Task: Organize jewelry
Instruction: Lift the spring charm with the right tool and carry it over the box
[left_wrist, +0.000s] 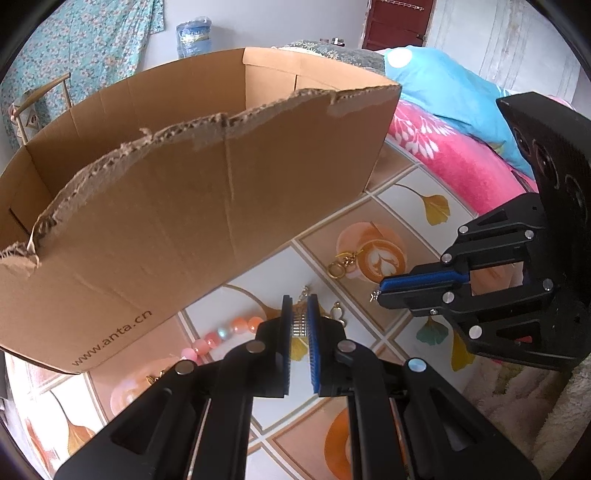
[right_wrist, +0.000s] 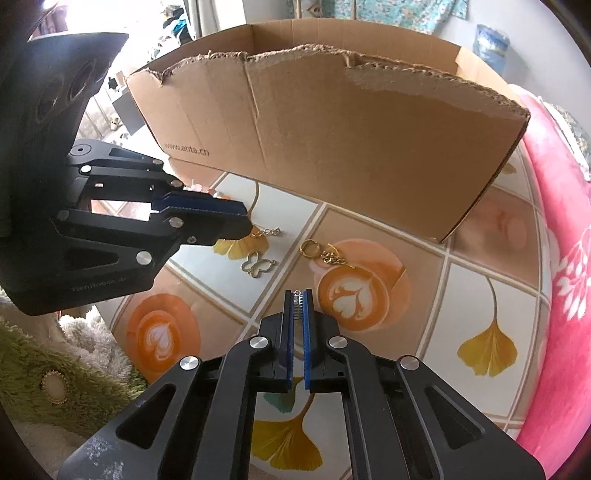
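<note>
Your left gripper (left_wrist: 299, 314) fingers clamped on silver rhinestone chain (left_wrist: 300, 326); right gripper (right_wrist: 298, 306) likewise. Torn brown cardboard box (right_wrist: 332, 122) wall close ahead; patterned tabletop (right_wrist: 461, 295) open rightward.

A bedroom at home.
A pink blanket (left_wrist: 454, 155) and blue pillow (left_wrist: 439, 85) lie beside the table (right_wrist: 443, 295); a flowered curtain (left_wrist: 81, 48) hangs behind, with a shaggy rug (right_wrist: 55, 362) below.

The left tool (left_wrist: 299, 314) pinches a small silver piece (left_wrist: 300, 326) between its blue pads. Behind it, pink beads (left_wrist: 225, 332) lie by the cardboard box (left_wrist: 184, 206); the right tool (left_wrist: 384, 290) hangs closed near a gold ring charm (left_wrist: 341, 266) on the patterned surface (left_wrist: 406, 206).
</note>
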